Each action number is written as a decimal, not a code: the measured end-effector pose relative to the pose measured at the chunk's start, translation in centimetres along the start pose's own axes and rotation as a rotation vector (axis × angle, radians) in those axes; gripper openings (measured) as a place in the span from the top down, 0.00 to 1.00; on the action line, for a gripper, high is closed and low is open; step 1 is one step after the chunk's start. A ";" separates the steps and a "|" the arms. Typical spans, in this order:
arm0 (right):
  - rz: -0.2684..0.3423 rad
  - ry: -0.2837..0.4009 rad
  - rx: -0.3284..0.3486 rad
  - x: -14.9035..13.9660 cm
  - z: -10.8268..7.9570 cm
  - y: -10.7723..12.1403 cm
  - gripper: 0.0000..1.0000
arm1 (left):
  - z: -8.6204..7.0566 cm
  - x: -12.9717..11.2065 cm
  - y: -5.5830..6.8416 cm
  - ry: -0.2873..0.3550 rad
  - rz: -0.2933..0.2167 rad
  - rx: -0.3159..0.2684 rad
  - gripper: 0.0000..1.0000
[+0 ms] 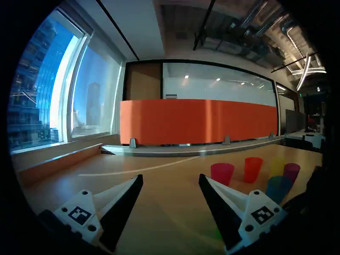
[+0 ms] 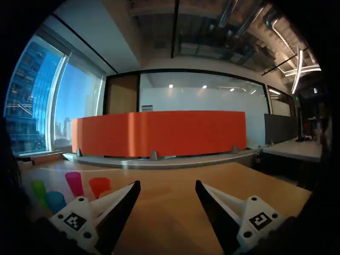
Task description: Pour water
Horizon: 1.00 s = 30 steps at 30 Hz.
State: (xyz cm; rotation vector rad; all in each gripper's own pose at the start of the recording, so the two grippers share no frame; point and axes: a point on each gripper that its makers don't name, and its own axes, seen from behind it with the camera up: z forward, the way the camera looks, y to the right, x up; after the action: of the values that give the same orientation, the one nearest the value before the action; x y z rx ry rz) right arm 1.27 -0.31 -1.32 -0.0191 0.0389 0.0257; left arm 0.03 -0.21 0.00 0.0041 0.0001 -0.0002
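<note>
The left gripper (image 1: 170,176) hovers low over the wooden table (image 1: 170,212), jaws wide with nothing between them. Ahead and to its right stands a cluster of plastic cups: a pink cup (image 1: 222,173), an orange cup (image 1: 253,169), a yellow cup (image 1: 277,167), a purple cup (image 1: 291,172) and, nearest, a blue cup (image 1: 278,188). The right gripper (image 2: 167,182) is also wide and empty, with the cups to its left, a green cup (image 2: 38,190) among them. An orange screen (image 1: 197,121) lines the table's far edge
</note>
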 end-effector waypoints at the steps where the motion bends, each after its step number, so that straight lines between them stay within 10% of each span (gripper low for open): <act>1: 0.002 -0.002 -0.002 -0.1 0.1 0.1 0.00 | 0.0 0.0 0.0 0.000 0.000 0.000 0.02; 30: -0.029 -0.025 -0.011 -1.9 0.5 0.3 0.00 | 0.0 0.0 0.1 0.000 0.000 0.000 0.02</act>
State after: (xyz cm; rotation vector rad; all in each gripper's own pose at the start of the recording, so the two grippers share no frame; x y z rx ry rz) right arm -0.62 -0.04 -0.76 -0.0303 0.0137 -0.0030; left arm 0.01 -0.14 -0.02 0.0043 0.0003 -0.0003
